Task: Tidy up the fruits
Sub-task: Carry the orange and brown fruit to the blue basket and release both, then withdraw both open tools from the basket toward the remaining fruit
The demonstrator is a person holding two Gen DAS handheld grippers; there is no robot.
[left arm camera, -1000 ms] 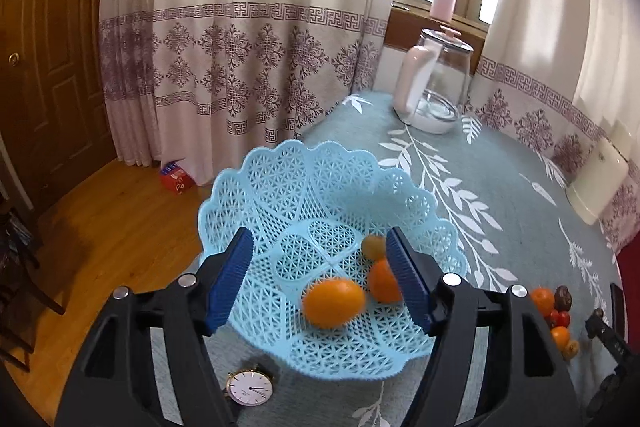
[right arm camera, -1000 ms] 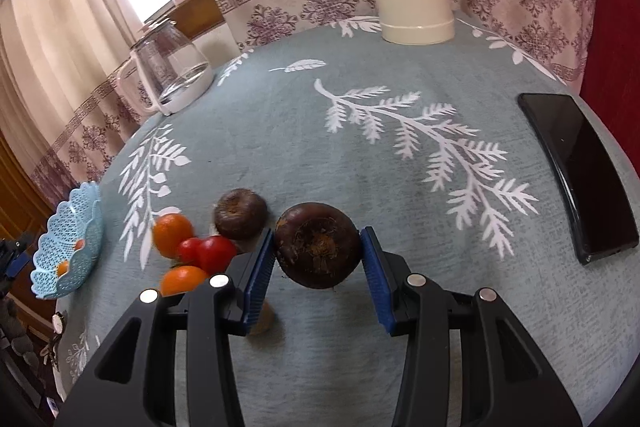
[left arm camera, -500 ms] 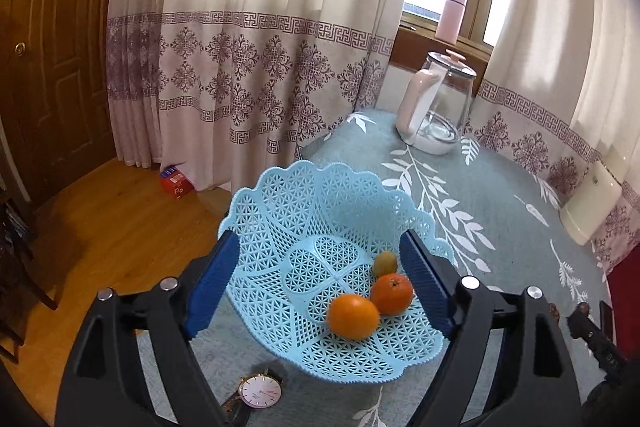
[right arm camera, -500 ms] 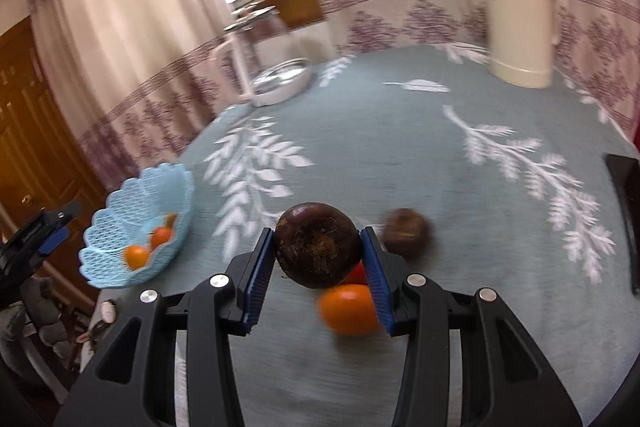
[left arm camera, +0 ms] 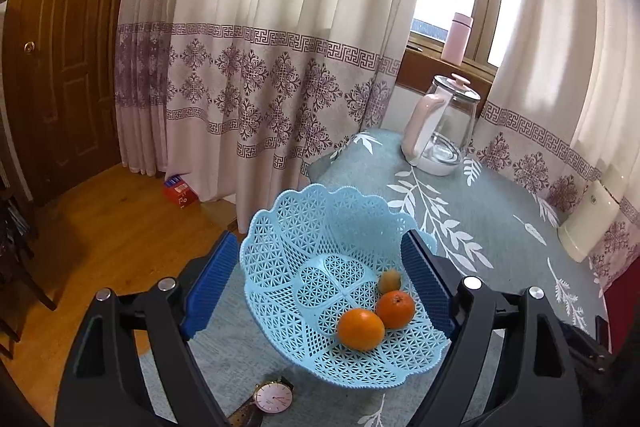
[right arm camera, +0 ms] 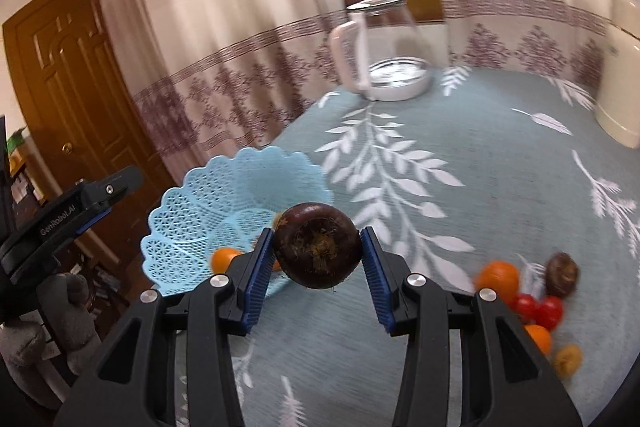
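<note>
The right gripper [right arm camera: 317,259] is carrying a dark round fruit [right arm camera: 317,245] clamped between its jaws toward the blue basket [right arm camera: 208,223] at near left, where release over the basket is required next, while the left gripper [left arm camera: 316,287] is waiting with jaws spread wide.

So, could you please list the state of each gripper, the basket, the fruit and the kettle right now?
Left gripper: open, jaws either side of the basket.
Right gripper: shut on the dark fruit.
Blue basket: holds three fruits.
Loose fruits: on the tablecloth, outside the basket.
Glass kettle: upright, lid on.
</note>
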